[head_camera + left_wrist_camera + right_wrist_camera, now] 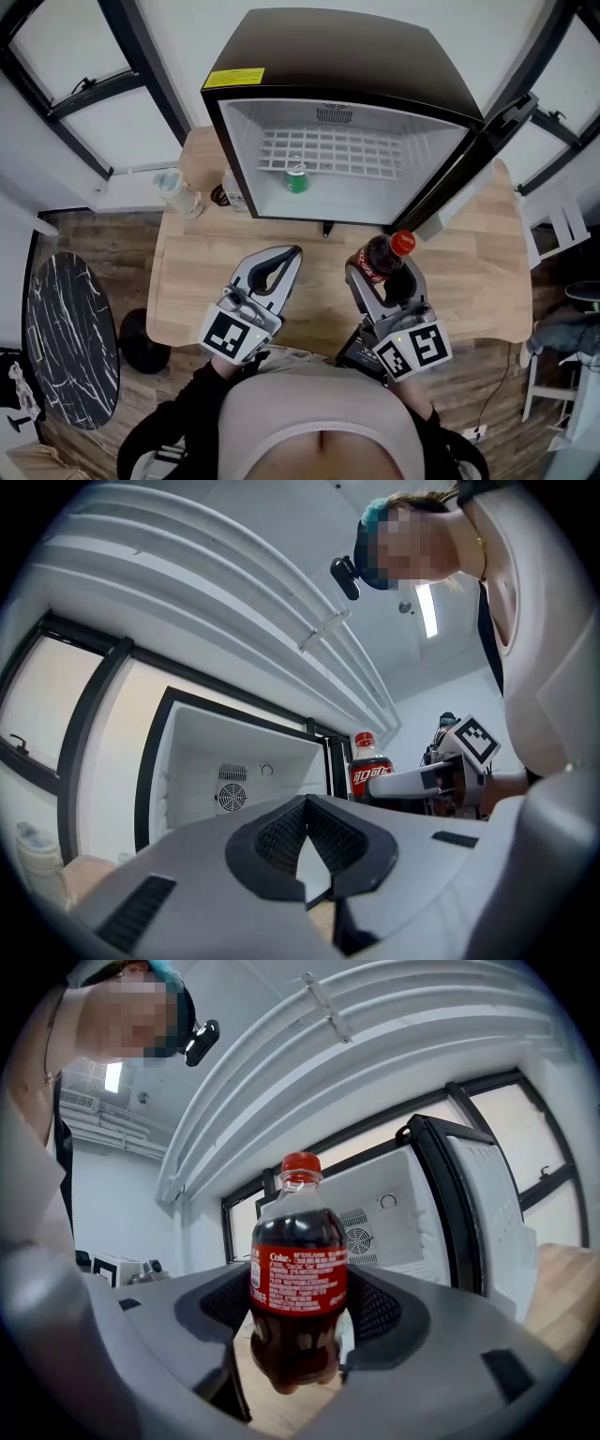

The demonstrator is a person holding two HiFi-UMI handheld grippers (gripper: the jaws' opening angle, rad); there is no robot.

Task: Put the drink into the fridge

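Note:
A cola bottle (378, 255) with a red cap and red label stands upright in my right gripper (383, 274), which is shut on its lower body; in the right gripper view the bottle (298, 1279) fills the space between the jaws (298, 1321). The black mini fridge (347, 66) sits at the table's far side with its white interior (328, 155) exposed. My left gripper (292, 253) hovers above the table in front of the fridge, shut and holding nothing; its jaws (307, 808) meet at the tips.
The fridge door (473, 155) swings out to the right. A green can (296, 178) stands on the wire shelf inside. A plastic cup (178, 192) and a small bottle (232, 191) stand left of the fridge on the wooden table (487, 281). A round black marble table (70, 337) lies at left.

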